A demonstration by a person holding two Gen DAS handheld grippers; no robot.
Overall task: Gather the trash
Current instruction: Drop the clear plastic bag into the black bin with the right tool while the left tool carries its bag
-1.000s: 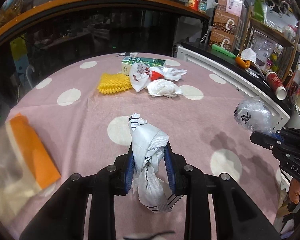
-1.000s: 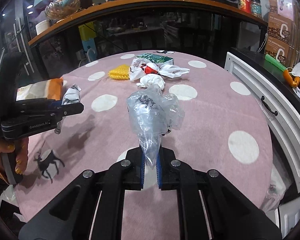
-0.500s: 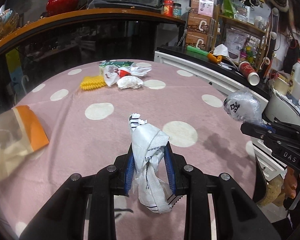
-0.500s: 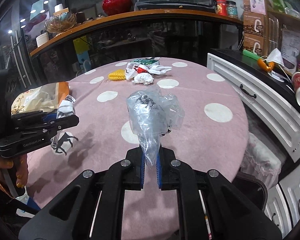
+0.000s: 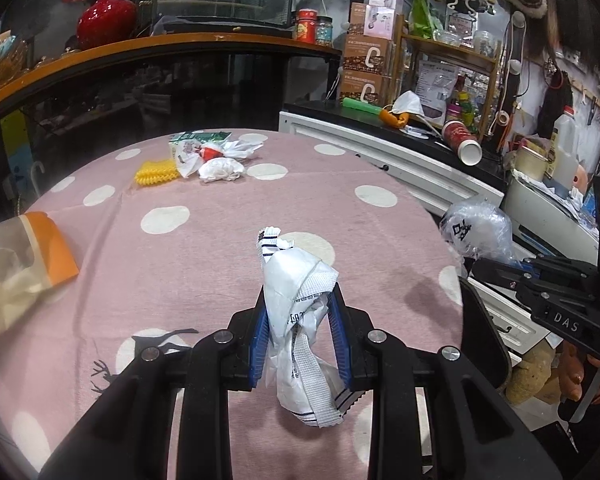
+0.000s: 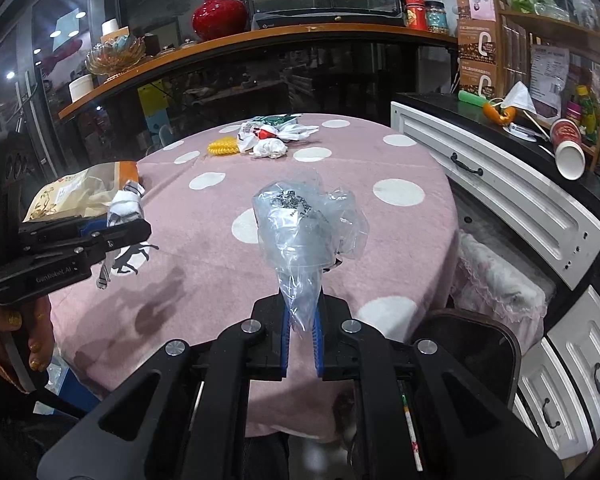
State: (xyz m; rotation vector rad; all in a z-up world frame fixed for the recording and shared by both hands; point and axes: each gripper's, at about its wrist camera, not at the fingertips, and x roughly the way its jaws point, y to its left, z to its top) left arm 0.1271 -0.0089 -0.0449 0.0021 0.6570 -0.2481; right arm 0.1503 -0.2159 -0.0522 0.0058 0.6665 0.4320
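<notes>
My left gripper [image 5: 298, 328] is shut on a crumpled white wrapper [image 5: 296, 300] with dark stripes, held above the near part of the pink polka-dot table [image 5: 220, 264]. My right gripper [image 6: 300, 320] is shut on a crumpled clear plastic bag [image 6: 300, 228], held above the table's near right edge. The clear bag also shows at the right of the left wrist view [image 5: 476, 232]. More trash lies at the table's far side: a yellow ridged piece [image 5: 156, 172], white crumpled wrappers [image 5: 220, 168] and a green carton [image 5: 200, 138]. An orange and clear snack bag [image 5: 24, 252] lies at the left.
A dark bin [image 6: 468, 340] stands beside the table at the lower right, next to white drawers [image 6: 512, 196]. A cluttered black counter with a tipped paper cup [image 5: 462, 142] runs along the right. A curved wooden-topped glass counter [image 5: 140, 52] stands behind the table.
Both grippers have pulled back and up from the table, each still holding its piece. The table now looks farther away, and the bin and drawers have come into the right wrist view.
</notes>
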